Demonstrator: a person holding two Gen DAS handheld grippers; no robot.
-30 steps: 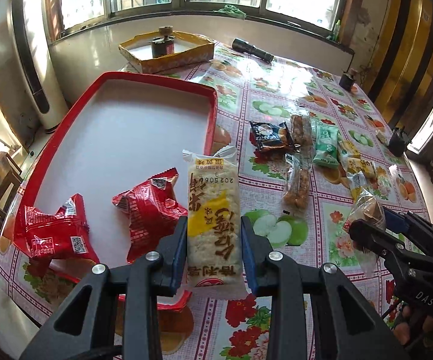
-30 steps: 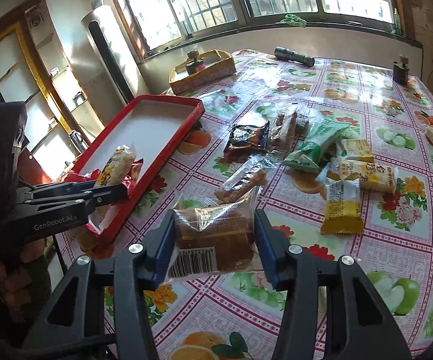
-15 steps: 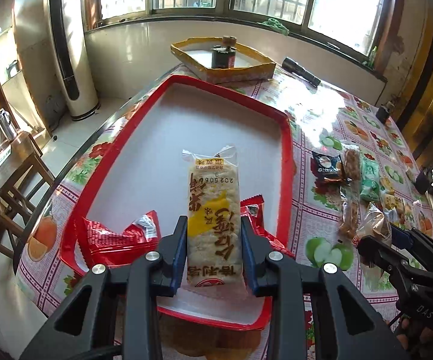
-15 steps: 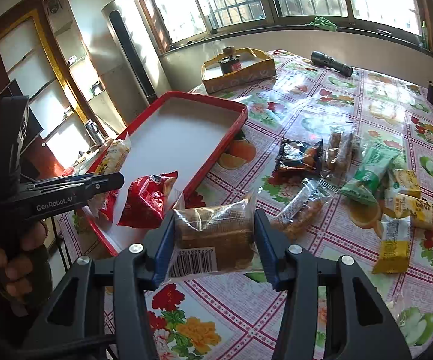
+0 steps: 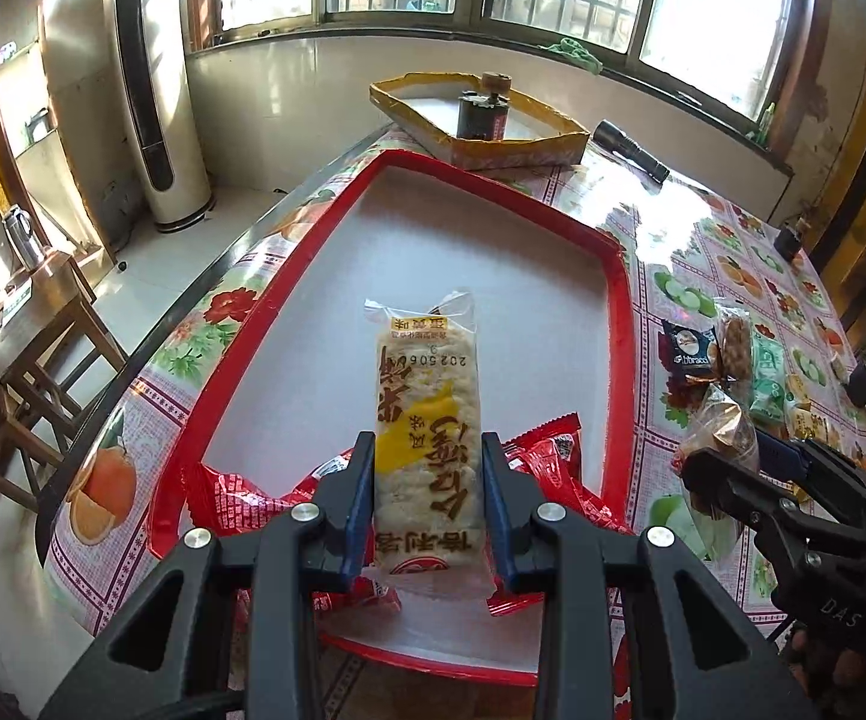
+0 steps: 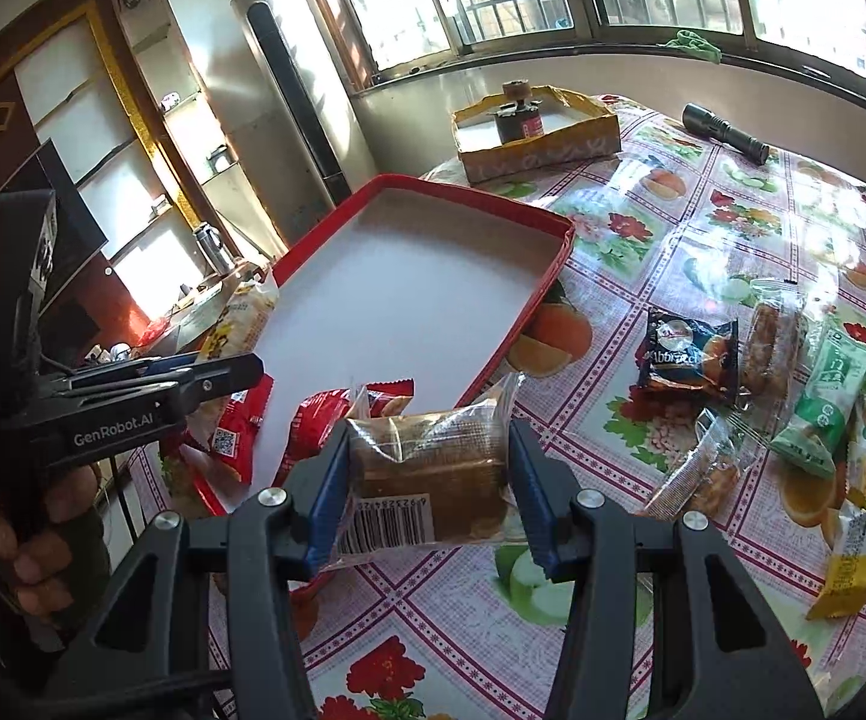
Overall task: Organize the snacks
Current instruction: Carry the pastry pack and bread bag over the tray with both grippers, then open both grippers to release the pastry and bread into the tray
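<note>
My left gripper [image 5: 426, 456] is shut on a long rice cracker packet [image 5: 426, 414], clear with yellow print, held above the near end of the red tray [image 5: 616, 312]. Two red snack packets [image 5: 553, 450] lie in the tray under it. My right gripper [image 6: 429, 456] is shut on a clear-wrapped brown cake [image 6: 433, 471] with a barcode, hovering over the tray's near right corner [image 6: 559, 264]. In the right wrist view the left gripper [image 6: 234, 369] shows at the left, a hand on its handle. Loose snacks lie on the tablecloth: a dark packet [image 6: 688, 357], a green packet [image 6: 829, 408], yellow packets [image 6: 853, 558].
A yellow cardboard box [image 5: 517, 147] with a dark can [image 5: 484, 114] stands beyond the tray, and a black flashlight [image 6: 727, 132] lies at the far edge. The table's left edge drops to the floor, where a wooden stool [image 5: 48, 372] and a tall air conditioner [image 5: 144, 90] stand.
Both grippers have travelled left with their packets. The left one went from over the tablecloth to above the tray. The right one came from mid-table to the tray's near corner.
</note>
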